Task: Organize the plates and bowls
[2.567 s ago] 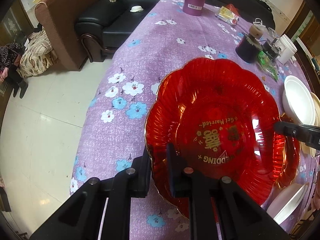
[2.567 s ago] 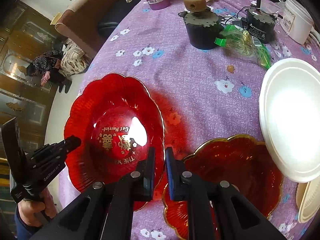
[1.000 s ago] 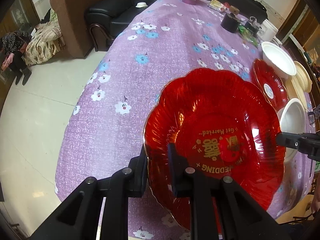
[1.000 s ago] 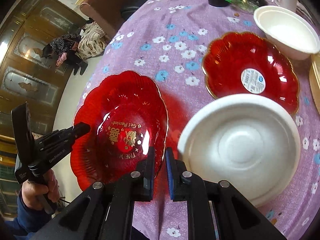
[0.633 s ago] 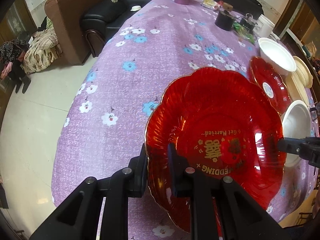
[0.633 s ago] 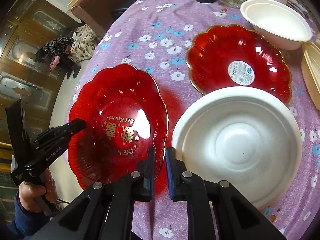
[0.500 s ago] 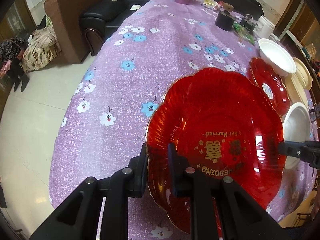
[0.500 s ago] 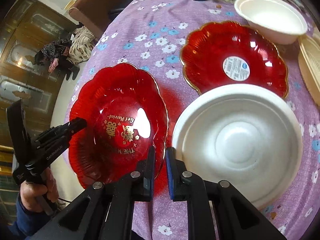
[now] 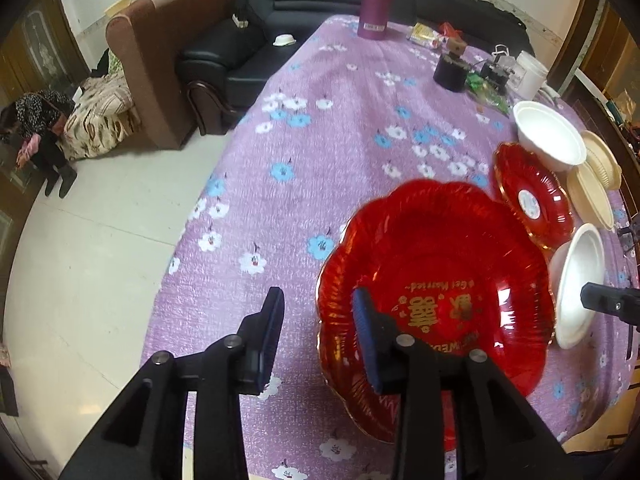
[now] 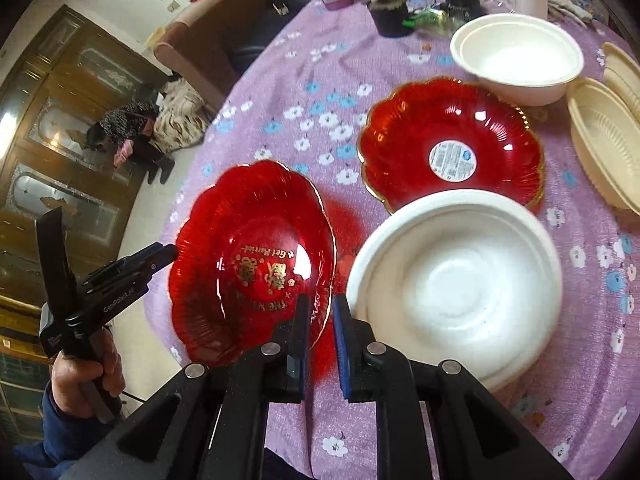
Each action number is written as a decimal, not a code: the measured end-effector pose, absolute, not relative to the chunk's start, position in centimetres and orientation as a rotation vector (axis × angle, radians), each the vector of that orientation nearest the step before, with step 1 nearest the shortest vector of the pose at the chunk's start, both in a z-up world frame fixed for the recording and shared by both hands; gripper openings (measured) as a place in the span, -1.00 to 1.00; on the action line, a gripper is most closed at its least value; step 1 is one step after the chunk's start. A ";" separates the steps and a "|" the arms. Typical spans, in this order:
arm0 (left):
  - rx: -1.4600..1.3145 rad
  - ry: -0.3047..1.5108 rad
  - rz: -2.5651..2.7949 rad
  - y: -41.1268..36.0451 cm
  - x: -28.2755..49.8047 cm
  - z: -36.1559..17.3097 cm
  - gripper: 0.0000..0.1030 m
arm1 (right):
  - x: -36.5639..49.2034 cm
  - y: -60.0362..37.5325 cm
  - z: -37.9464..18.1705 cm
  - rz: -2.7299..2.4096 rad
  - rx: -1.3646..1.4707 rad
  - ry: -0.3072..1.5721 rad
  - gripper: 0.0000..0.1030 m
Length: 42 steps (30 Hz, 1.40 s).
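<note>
Two scalloped red plastic plates with gold rims (image 10: 256, 256) (image 10: 452, 140) on the purple floral tablecloth (image 9: 340, 128). Two round white foam bowls (image 10: 460, 280) (image 10: 516, 52). Two ribbed cream bowls (image 10: 600, 136) (image 10: 624, 72) at the far edge. One tall magenta bottle (image 9: 376, 0).

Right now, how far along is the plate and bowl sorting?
Done: little; red plates lie apart. In hand: the left gripper has just been opening, the rim of the lettered plate loose between its jaws; the right gripper is shut beside a white bowl. Left: stacking that plate on the stickered plate, then the far white bowl and beige bowls.
</note>
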<state>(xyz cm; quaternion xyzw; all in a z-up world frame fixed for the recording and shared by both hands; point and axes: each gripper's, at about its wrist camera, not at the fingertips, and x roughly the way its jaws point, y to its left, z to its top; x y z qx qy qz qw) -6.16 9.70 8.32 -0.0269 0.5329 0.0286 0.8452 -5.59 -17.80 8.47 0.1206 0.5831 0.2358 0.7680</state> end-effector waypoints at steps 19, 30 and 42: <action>0.070 1.113 -0.151 -1.1 -0.1 11.6 -0.30 | -5.1 -30.7 10.4 0.353 0.509 1.163 -0.73; 0.074 1.212 -0.215 -6.3 6.4 9.3 -0.21 | -1.8 -34.4 9.2 0.291 0.536 1.207 -0.73; -0.007 1.312 -0.200 -6.8 11.4 5.1 -0.20 | 3.8 -33.3 6.3 0.253 0.503 1.277 -0.73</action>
